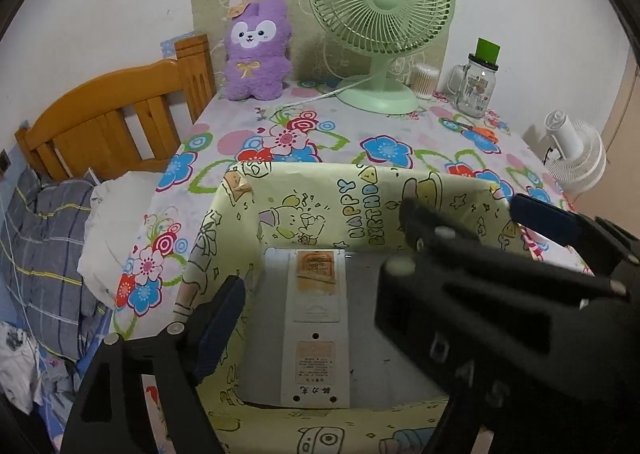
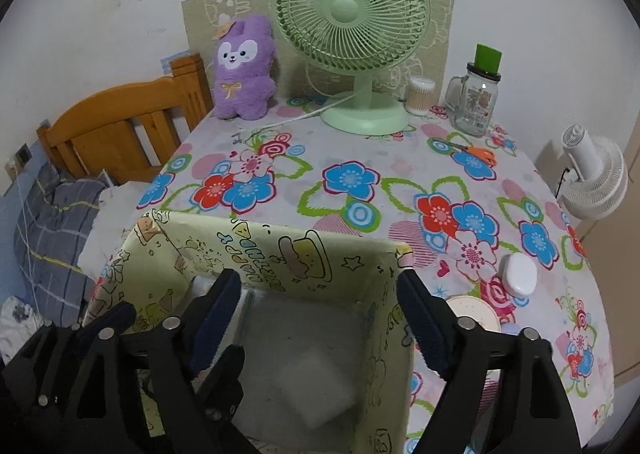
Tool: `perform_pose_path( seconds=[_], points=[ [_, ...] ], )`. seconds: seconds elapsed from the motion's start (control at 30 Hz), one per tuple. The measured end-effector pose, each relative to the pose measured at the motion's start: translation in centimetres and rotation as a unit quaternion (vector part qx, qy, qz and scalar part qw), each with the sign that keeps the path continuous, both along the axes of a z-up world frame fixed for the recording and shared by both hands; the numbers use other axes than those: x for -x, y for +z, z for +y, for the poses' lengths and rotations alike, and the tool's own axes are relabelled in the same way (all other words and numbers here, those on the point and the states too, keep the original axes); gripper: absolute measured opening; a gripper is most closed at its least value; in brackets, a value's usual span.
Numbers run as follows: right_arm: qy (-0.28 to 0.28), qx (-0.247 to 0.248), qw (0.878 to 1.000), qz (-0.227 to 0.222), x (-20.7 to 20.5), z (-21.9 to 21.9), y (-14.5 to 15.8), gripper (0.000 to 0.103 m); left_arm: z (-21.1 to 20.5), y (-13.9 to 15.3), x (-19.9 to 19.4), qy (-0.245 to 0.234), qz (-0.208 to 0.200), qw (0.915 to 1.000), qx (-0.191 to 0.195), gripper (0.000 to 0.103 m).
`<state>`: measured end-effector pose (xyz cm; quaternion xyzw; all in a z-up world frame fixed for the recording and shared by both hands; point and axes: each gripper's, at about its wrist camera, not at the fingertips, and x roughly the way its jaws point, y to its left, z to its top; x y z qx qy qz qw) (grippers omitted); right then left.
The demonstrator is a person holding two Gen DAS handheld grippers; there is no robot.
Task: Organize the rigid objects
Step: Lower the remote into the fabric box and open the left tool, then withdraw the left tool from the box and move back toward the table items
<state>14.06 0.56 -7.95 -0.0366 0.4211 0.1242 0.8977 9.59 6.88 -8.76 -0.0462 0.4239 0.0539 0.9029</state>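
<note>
One paper-wrapped box with one white remote and one white block inside. Two fans: one green fan, one white fan. One purple plush, one glass jar, one cotton-swab tub, one scissors, one white oval case.

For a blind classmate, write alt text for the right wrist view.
An open right gripper hangs over a yellow cartoon-print box holding a white block, on a flowered tablecloth. The left gripper shows at lower left. Behind stand a green fan, a purple plush and a jar.
</note>
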Motion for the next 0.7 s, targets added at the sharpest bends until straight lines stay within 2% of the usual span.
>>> perform_pose_path(
  seconds=[0.07, 0.7],
  points=[
    [-0.003, 0.012, 1.000, -0.012, 0.5, 0.0, 0.3, 0.094, -0.2, 0.2, 0.1, -0.001, 0.000, 1.0000, -0.001, 0.086],
    [-0.019, 0.011, 0.999, -0.025, 3.4, -2.6, 2.6, 0.095, -2.3, 2.7, 2.3, -0.022, -0.027, 0.9994, -0.009, 0.092]
  ],
)
